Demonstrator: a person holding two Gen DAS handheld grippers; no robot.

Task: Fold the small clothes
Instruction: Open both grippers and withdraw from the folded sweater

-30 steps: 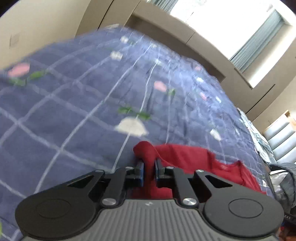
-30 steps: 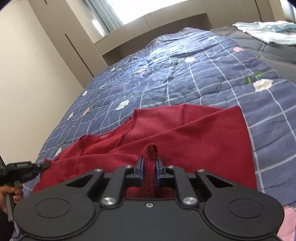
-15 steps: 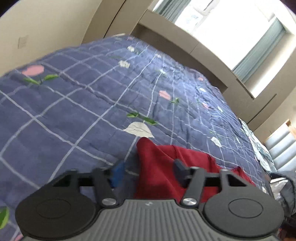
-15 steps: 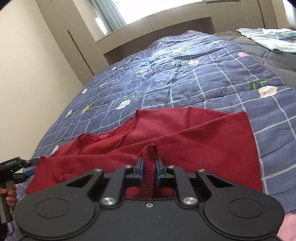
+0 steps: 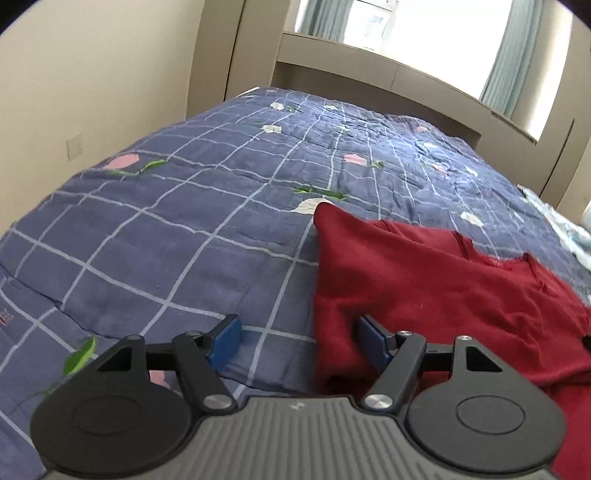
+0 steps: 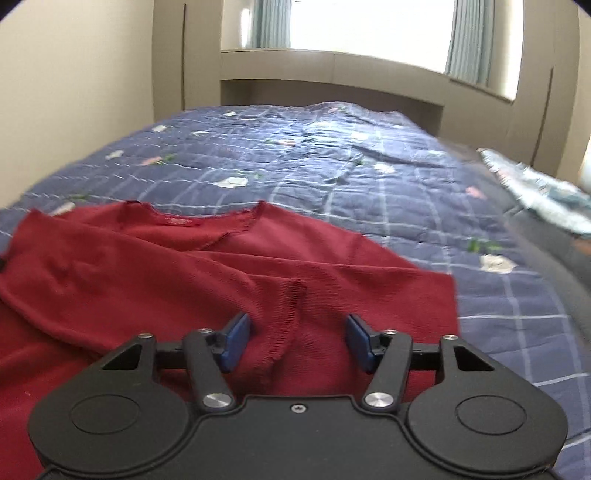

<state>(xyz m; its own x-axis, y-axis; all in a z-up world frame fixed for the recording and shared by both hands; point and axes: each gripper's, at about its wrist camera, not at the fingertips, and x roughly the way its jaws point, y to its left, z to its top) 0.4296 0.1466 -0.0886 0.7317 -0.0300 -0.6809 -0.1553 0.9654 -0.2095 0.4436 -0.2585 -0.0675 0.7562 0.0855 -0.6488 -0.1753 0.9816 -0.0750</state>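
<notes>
Your left gripper (image 5: 295, 341) tilts down toward the bed, its jaws just opened wide; the left edge of the red top (image 5: 424, 288) lies between the blue pads, clear of both. Your right gripper (image 6: 295, 341) angles down likewise, jaws also just opened, a stitched hem fold lying loose between them. The red top lies spread on the blue checked quilt (image 6: 332, 173), neckline toward the window (image 6: 369, 26).
</notes>
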